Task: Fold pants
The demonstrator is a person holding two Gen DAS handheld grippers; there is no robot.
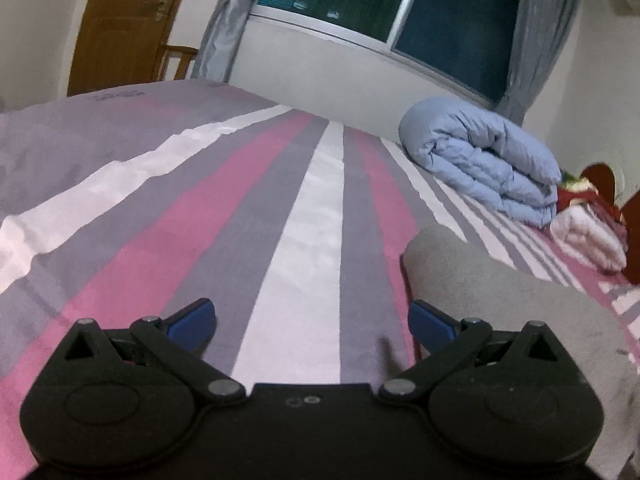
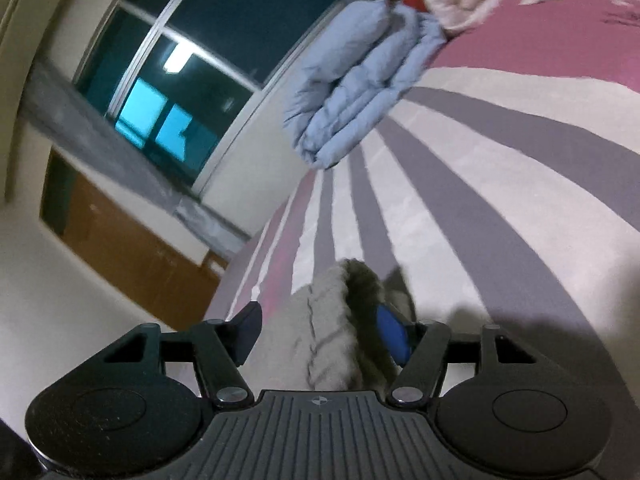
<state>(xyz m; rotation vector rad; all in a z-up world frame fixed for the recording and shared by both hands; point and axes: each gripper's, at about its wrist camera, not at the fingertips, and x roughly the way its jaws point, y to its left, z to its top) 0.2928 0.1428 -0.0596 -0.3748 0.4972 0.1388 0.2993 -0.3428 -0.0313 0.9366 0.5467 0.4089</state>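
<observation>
The grey pants [image 1: 500,300] lie bunched on the striped bed sheet [image 1: 240,200], just right of my left gripper [image 1: 311,308]. That gripper is open wide, low over the sheet, with only bare sheet between its blue pads. In the right wrist view, which is rolled to one side, a fold of the grey pants [image 2: 332,328] stands up between the fingers of my right gripper [image 2: 318,314]. Its jaws are apart and the cloth fills most of the gap without looking pinched. The rest of the pants is hidden below the gripper body.
A folded light-blue duvet [image 1: 488,160] lies at the far right of the bed, with a white and red blanket [image 1: 588,236] beside it near a wooden headboard [image 1: 600,172]. A window wall runs behind the bed. A brown door [image 1: 120,20] stands at the far left.
</observation>
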